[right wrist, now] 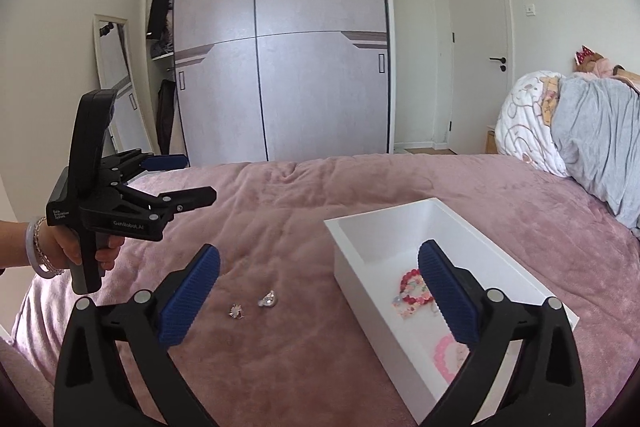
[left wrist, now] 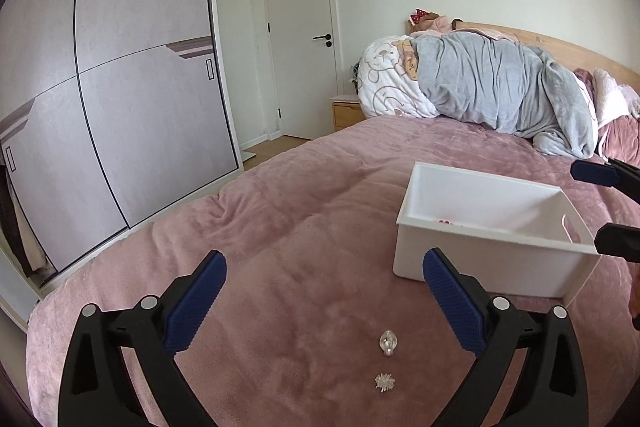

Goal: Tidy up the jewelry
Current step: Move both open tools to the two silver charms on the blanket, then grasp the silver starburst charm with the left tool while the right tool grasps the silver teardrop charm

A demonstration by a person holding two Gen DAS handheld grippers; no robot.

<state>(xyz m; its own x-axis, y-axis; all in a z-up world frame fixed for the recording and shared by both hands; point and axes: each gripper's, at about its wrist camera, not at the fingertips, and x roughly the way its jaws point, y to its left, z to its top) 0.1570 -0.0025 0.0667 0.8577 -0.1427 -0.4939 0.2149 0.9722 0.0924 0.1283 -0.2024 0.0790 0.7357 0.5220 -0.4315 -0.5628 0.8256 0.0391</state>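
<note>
Two small silver jewelry pieces lie on the pink bedspread: a rounded clear one (left wrist: pixel 388 343) (right wrist: pixel 267 299) and a spiky one (left wrist: pixel 385 382) (right wrist: pixel 237 311). A white box (left wrist: pixel 480 259) (right wrist: pixel 348 259) stands to their right and holds beaded bracelets (right wrist: pixel 414 291) and a pink ring-shaped piece (right wrist: pixel 446 351). My left gripper (left wrist: pixel 324 267) is open and empty, held above the two pieces; it also shows in the right wrist view (right wrist: pixel 188 179). My right gripper (right wrist: pixel 320 263) is open and empty over the box's near-left edge; its fingers (left wrist: pixel 596 173) show at the left view's right edge.
A grey blanket and a patterned duvet (left wrist: pixel 480 83) are piled at the bed's head. A sliding wardrobe (right wrist: pixel 280 47), a door (right wrist: pixel 480 47) and a leaning mirror (right wrist: pixel 116 83) stand beyond the bed. The pink bedspread (left wrist: pixel 300 211) spreads around the box.
</note>
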